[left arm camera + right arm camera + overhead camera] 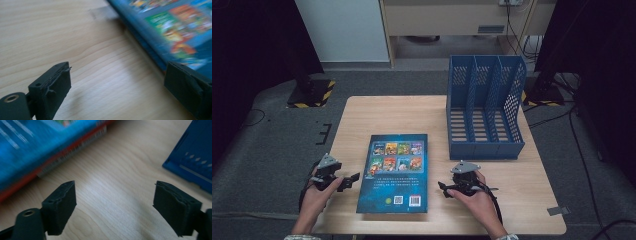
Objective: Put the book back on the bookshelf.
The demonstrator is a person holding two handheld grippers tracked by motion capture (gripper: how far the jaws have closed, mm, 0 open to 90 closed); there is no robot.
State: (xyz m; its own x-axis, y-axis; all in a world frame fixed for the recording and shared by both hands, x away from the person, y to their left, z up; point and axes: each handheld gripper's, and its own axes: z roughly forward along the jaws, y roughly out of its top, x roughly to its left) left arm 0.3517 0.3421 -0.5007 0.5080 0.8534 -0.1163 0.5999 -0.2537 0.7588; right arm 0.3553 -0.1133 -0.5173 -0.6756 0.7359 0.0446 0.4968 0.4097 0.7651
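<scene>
A blue picture book [395, 171] lies flat on the wooden table [377, 112], back cover up. My left gripper [351, 181] rests on the table just left of the book, open, its tips pointing at the book's left edge. In the left gripper view the book's edge [150, 45] runs past the right jaw, and nothing lies between the jaws [117, 87]. My right gripper [443, 188] sits to the right of the book, open and empty, pointing left toward it. The right gripper view has the book's edge [50, 150] at upper left beyond my open gripper [113, 205].
A blue three-slot file holder [484, 107] stands at the table's back right, its corner [192, 155] close to my right gripper. Bare wood lies between the book and the holder. A piece of tape [558, 210] sticks near the front right corner.
</scene>
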